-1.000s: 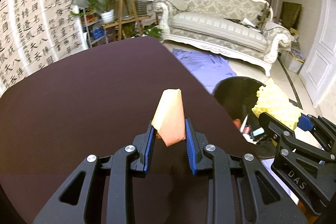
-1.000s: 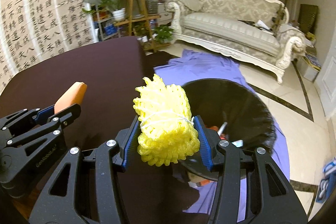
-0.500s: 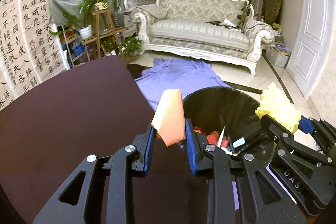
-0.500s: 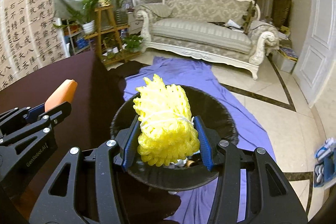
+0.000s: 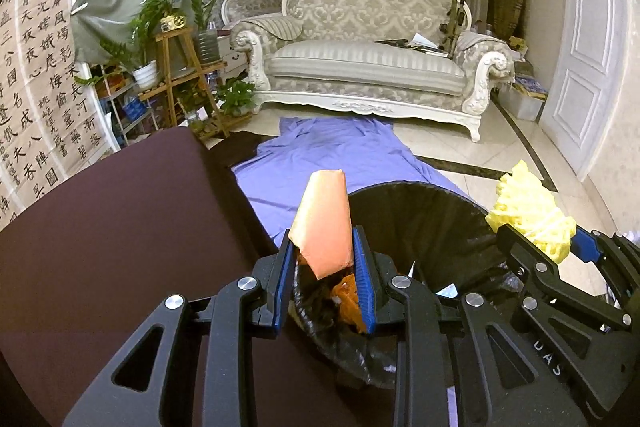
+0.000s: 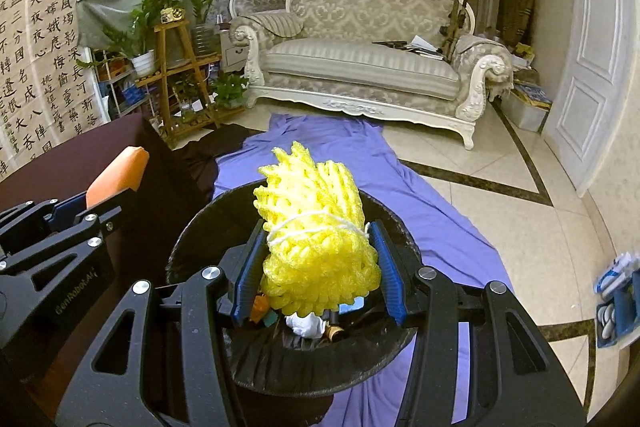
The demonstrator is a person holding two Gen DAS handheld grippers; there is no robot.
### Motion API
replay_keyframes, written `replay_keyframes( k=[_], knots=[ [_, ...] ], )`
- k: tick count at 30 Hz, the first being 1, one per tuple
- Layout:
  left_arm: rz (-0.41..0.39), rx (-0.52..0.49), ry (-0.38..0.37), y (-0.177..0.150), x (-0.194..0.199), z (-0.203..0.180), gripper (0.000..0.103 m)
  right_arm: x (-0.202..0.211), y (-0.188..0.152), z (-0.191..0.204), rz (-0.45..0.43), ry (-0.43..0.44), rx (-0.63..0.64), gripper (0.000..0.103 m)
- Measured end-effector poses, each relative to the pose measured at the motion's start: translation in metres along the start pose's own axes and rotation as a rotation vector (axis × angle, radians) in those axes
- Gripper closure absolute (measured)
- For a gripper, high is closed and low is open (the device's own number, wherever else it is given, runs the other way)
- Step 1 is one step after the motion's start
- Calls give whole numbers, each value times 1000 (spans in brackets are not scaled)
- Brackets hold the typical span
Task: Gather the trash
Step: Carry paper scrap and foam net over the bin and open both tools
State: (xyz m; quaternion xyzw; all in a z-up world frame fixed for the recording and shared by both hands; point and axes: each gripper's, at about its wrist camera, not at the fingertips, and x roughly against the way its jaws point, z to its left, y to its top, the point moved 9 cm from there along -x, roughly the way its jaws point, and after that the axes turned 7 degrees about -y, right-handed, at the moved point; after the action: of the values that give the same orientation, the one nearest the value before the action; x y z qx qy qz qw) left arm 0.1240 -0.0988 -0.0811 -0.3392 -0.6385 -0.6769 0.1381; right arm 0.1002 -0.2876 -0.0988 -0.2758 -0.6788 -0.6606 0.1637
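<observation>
My left gripper is shut on an orange paper wrapper and holds it over the near left rim of a black-lined trash bin. My right gripper is shut on a bundle of yellow foam netting and holds it above the open bin, which has several scraps inside. The netting and right gripper show at the right of the left wrist view. The wrapper and left gripper show at the left of the right wrist view.
A dark brown table lies to the left, its edge beside the bin. A purple cloth covers the tiled floor under the bin. A white sofa and a plant stand stand at the back.
Both grippers moved right, off the table, carrying their loads. The bin now sits directly below them and fills the lower middle of both views.
</observation>
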Motion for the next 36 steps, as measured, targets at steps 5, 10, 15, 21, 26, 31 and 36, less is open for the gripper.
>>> replay_keyframes(
  k=[5,10,15,21,26,31,36],
  knots=[
    [13,0,-1,2,-11,-1,74,-9,4,-2,4,-4,-11,53],
    [33,5,1,4,-23,-2,74,-20,7,-2,14,-8,-19,53],
    [56,-1,2,6,-36,-2,74,-33,9,-4,31,-15,-29,53],
    [75,-3,2,5,-42,-2,74,-41,9,-7,40,-21,-37,53],
    [81,-14,-7,5,-43,-5,74,-47,10,-9,45,-33,-35,52],
    [84,-17,-7,7,-45,-4,55,-50,9,-11,47,-37,-34,47],
    [72,-2,9,8,-43,3,37,-51,9,-15,51,-43,-47,45]
  ],
)
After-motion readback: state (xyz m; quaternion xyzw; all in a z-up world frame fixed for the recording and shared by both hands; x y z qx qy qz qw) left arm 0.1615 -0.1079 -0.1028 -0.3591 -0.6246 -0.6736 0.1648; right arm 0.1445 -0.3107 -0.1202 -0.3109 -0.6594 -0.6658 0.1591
